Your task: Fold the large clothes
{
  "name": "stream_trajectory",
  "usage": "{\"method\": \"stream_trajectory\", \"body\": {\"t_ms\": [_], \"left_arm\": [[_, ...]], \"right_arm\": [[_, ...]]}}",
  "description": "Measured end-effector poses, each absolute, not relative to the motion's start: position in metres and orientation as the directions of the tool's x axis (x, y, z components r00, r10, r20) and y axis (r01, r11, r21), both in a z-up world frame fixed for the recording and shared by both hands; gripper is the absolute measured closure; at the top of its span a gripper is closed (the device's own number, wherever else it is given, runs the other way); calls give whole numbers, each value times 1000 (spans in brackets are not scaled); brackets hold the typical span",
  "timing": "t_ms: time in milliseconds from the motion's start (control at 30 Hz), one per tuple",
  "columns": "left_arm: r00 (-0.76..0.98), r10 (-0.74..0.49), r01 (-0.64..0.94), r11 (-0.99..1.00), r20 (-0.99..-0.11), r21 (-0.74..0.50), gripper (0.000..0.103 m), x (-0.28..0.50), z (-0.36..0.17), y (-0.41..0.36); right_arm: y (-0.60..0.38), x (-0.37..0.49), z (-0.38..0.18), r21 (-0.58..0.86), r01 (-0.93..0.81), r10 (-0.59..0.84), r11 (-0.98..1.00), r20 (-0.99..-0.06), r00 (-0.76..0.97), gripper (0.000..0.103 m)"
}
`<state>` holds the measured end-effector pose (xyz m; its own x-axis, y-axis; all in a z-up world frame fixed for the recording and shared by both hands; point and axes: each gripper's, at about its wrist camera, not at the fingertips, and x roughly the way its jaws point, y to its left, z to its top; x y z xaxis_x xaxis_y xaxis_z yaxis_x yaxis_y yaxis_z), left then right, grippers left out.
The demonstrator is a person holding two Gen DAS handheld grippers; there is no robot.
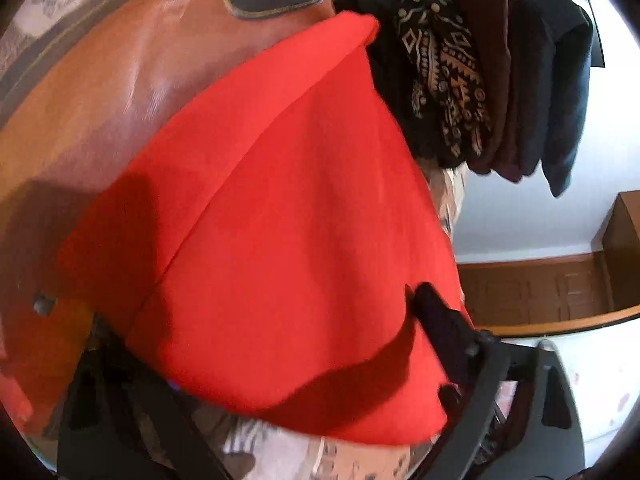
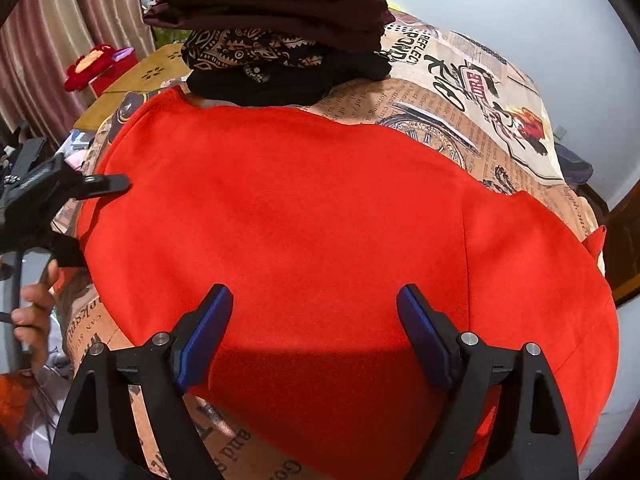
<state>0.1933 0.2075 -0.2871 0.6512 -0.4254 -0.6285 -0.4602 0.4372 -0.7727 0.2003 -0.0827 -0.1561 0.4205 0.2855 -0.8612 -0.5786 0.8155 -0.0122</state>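
A large red garment (image 2: 320, 220) lies spread flat on a newspaper-print cover (image 2: 480, 92). My right gripper (image 2: 316, 308) hovers over its near edge, open, both blue pads (image 2: 208, 332) showing and nothing between them. In the left wrist view the same red garment (image 1: 280, 220) shows a fold line and fills the space between the jaws of my left gripper (image 1: 268, 320). Its jaws stand wide; the right finger (image 1: 432, 316) rests at the cloth's side, and the other is hidden by the cloth. In the right wrist view one of its fingers (image 2: 108, 184) reaches over the garment's left edge.
A stack of folded dark clothes (image 2: 280, 20), one with a tribal print, sits just beyond the red garment; it also shows as the stack (image 1: 480, 72). A brown leather-like surface (image 1: 120, 80) lies to the left. A person's hand (image 2: 34, 308), curtains (image 2: 60, 20) and a wooden table (image 2: 152, 76) are at left.
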Motion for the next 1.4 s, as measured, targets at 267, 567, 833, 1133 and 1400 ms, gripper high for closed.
{"method": "stream_trajectory", "body": {"t_ms": [267, 567, 833, 1133, 1400], "left_arm": [[685, -322, -391, 594, -653, -703, 88, 204, -249, 197], [800, -116, -288, 786, -589, -547, 99, 173, -141, 195], [838, -11, -265, 866, -545, -425, 99, 163, -93, 183], [836, -47, -189, 911, -547, -368, 100, 201, -74, 133], [797, -232, 69, 952, -558, -298, 100, 262, -65, -1]], "right_arm": [[-79, 203, -143, -18, -591, 282, 807, -866, 412, 20], [-49, 213, -113, 68, -599, 375, 798, -834, 405, 20], [7, 199, -164, 210, -670, 456, 712, -864, 213, 20], [-49, 212, -137, 235, -624, 497, 745, -819, 286, 20], [-177, 221, -99, 151, -417, 373, 896, -766, 524, 20]]}}
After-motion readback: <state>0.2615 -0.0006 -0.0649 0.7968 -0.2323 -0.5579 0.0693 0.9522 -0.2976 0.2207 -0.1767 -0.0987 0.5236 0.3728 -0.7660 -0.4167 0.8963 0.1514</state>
